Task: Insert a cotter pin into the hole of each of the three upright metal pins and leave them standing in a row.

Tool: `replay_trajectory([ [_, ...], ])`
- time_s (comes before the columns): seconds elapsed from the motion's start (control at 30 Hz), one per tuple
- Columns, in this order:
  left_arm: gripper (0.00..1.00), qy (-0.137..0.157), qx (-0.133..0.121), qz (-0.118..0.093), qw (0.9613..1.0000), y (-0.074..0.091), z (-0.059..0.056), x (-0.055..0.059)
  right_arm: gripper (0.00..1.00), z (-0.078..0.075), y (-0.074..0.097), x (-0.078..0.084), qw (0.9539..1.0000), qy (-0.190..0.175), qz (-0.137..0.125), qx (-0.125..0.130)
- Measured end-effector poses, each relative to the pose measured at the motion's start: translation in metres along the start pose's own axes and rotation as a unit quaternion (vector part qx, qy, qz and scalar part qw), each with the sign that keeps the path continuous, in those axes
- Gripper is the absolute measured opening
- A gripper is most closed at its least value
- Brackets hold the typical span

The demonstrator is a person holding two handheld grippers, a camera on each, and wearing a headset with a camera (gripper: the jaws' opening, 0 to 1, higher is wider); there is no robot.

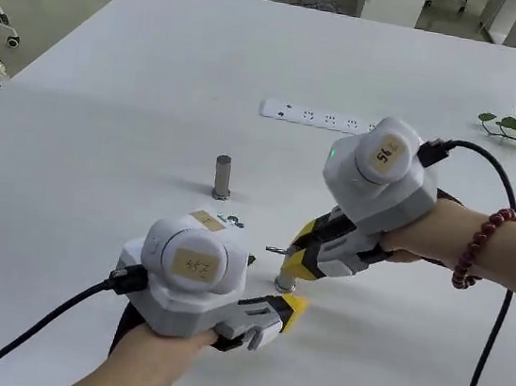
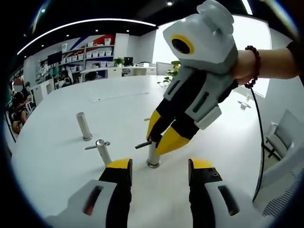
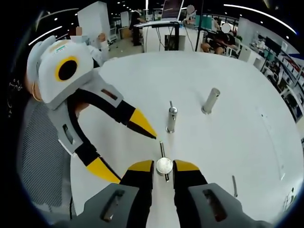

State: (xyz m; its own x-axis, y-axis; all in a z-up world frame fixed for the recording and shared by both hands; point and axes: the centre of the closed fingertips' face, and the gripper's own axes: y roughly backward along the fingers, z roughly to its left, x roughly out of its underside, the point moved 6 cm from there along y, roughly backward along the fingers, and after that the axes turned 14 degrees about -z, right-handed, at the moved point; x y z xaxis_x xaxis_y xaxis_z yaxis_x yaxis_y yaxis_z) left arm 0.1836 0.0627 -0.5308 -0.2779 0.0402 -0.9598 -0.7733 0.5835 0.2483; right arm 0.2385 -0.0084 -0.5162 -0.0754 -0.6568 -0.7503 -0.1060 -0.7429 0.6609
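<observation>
— What does the head view give you?
— I see the white counter [image 1: 104, 135] with a power strip [image 1: 320, 117] at the back. One bare pin [image 1: 223, 177] stands upright, apart from both grippers. My right gripper [image 1: 295, 255] comes in from the right onto the top of the near pin [image 1: 285, 278], and a cotter pin [image 1: 275, 250] pokes sideways out of that top. My left gripper [image 1: 283, 309] sits just beside the pin's base.
— And the left gripper view?
— My fingers [image 2: 118, 166] are spread wide and grip nothing. The near pin stands just ahead, between them. To its left is a middle pin [image 2: 103, 152] with a second cotter pin [image 2: 95, 145] through it, and the bare pin is beyond.
— The right gripper view?
— I look down on the near pin's round head. Here my fingers [image 3: 141, 167] are narrow and pressed to both sides of it, with the cotter pin running across. The other two pins stand upright farther off.
</observation>
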Motion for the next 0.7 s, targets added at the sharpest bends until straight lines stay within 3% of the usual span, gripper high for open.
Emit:
replay_trajectory([
  [0.7,0.51,-0.001,-0.016,-0.021,0.9997,0.03,0.009,-0.015,0.08,-0.002,0.002,0.002,0.9999,-0.001,-0.017,-0.002],
])
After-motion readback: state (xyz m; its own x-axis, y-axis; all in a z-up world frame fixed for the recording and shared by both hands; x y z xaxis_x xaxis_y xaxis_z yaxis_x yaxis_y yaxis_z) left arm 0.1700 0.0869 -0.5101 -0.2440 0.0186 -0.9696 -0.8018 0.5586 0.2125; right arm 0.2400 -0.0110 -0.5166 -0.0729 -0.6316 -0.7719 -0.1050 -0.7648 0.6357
